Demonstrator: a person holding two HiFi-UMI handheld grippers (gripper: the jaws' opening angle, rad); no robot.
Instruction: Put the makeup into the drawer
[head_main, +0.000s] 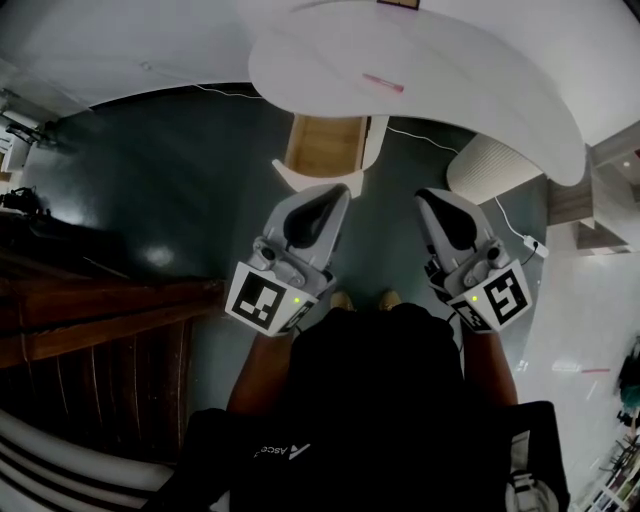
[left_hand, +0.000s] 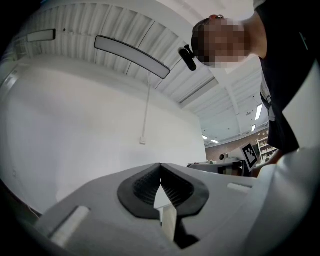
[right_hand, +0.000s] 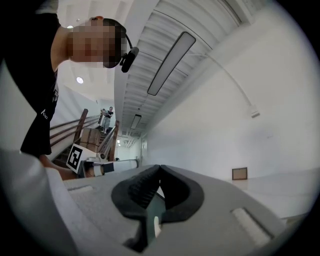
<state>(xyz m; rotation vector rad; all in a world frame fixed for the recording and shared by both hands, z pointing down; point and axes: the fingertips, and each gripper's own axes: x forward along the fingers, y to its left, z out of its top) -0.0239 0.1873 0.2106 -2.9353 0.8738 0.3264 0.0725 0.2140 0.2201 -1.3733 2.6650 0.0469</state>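
In the head view a white oval table (head_main: 470, 70) stands ahead, and a thin pink item (head_main: 383, 83) lies on it. Under the table's near edge an open drawer (head_main: 325, 146) shows its wooden inside, with nothing visible in it. My left gripper (head_main: 336, 192) and right gripper (head_main: 434, 196) are held close to my body, short of the table, both shut with nothing in them. The left gripper view (left_hand: 160, 165) and right gripper view (right_hand: 160, 167) look up at walls and ceiling, with the jaw tips meeting.
A white ribbed bin (head_main: 492, 166) stands on the dark floor right of the drawer, with a white cable (head_main: 425, 137) beside it. A wooden stair rail (head_main: 95, 310) runs along my left. The person's feet (head_main: 362, 299) show between the grippers.
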